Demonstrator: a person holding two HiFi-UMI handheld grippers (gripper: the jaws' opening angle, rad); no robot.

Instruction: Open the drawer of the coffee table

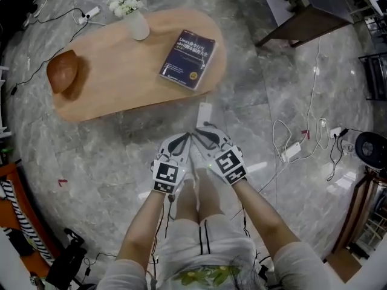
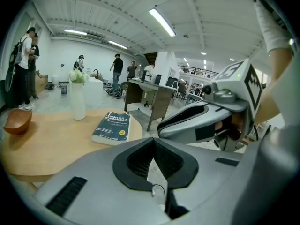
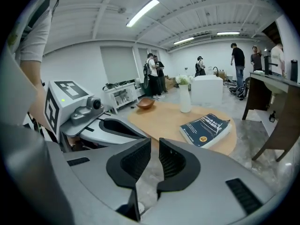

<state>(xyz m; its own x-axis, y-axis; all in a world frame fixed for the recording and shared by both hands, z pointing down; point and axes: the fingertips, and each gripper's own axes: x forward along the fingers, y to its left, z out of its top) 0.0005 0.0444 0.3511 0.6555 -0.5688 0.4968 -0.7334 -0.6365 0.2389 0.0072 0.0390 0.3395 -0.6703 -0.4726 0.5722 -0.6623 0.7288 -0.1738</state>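
Left gripper and right gripper hover side by side over the floor, on the near side of the table, not touching it. Left's jaws are pressed together, right's nearly so, both empty. Book, vase and bowl sit on top; the drawer can't be made out.

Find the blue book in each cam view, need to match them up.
Head view: book upper centre, on the right end of the coffee table.
Left gripper view: book left of centre, near the tabletop's right edge.
Right gripper view: book right of centre, on the tabletop's near end.
Shared landmark: white vase of flowers on the same table, in all three views.
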